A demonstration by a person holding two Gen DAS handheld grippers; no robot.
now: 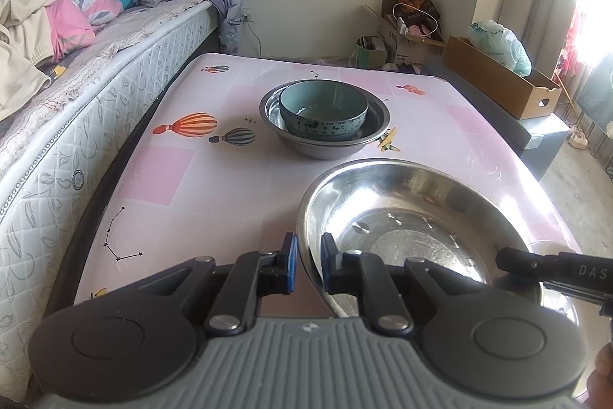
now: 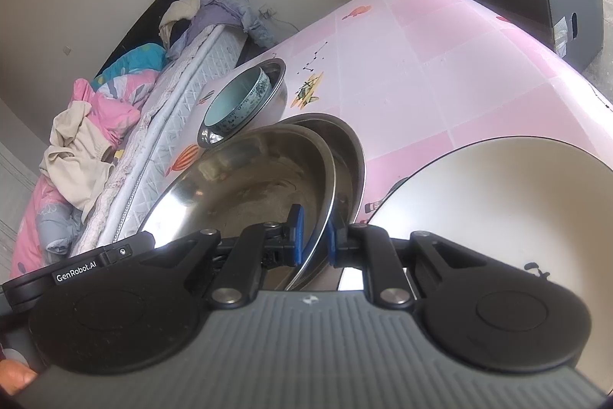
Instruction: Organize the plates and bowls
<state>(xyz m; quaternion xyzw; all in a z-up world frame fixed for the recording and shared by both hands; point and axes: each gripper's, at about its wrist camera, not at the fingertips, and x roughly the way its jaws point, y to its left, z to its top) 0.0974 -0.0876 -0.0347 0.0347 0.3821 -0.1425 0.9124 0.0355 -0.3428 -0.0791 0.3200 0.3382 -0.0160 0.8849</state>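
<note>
On the pink tablecloth [image 1: 214,186], a large steel bowl [image 1: 413,225] is held by its rim from two sides. My left gripper [image 1: 308,265] is shut on the near-left rim, blue pads either side of it. My right gripper [image 2: 315,236] is shut on the rim of the same steel bowl [image 2: 249,179]. This bowl tilts over a second steel bowl [image 2: 350,156]; whether they touch I cannot tell. A white plate [image 2: 498,209] lies just right of them. Farther off, a teal ceramic bowl [image 1: 323,108] sits inside a third steel bowl [image 1: 325,150].
A bed [image 1: 95,125] with a quilted mattress and piled clothes runs along the table's left side. Beyond the far right corner stand a dark cabinet [image 1: 544,140] and an open cardboard box [image 1: 505,83]. The table's right edge drops to a bare floor [image 1: 574,186].
</note>
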